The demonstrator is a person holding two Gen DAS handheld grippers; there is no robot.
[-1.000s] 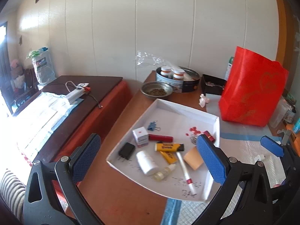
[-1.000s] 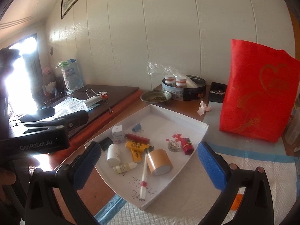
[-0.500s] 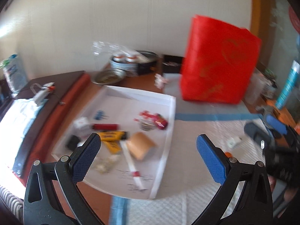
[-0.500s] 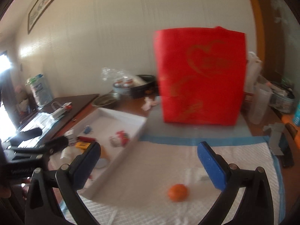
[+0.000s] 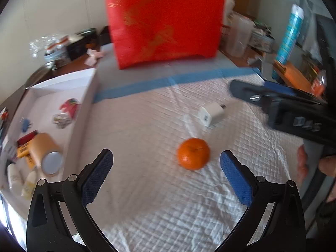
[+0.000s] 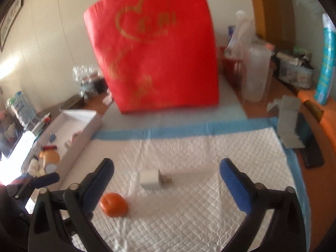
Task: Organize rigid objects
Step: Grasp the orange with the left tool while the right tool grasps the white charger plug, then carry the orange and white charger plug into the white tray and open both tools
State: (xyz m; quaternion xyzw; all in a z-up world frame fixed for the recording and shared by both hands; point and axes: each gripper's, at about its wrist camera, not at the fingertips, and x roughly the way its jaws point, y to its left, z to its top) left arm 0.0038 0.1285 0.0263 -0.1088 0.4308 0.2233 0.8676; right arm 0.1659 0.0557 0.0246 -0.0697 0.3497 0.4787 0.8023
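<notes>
A white charger plug [image 5: 211, 115] lies on the white quilted mat [image 5: 159, 189], with an orange fruit [image 5: 193, 153] just in front of it. They also show in the right wrist view as the plug [image 6: 151, 180] and the orange [image 6: 114, 205]. My left gripper [image 5: 166, 174] is open and empty, hovering low above the mat near the orange. My right gripper [image 6: 167, 180] is open and empty, with the plug between its fingers' lines and a little ahead. A white tray [image 5: 84, 96] at the left holds several small items, among them a tape roll [image 5: 45, 153].
A red gift bag [image 6: 155, 56] stands at the back of the mat. A clear plastic jug [image 6: 255, 71], a blue can [image 6: 326, 61] and clutter line the right side. A tin and bowl sit at the back left [image 5: 56, 52].
Both grippers have swung right, away from the tray, and dropped closer to the mat. The orange and the plug now sit close in front of them.
</notes>
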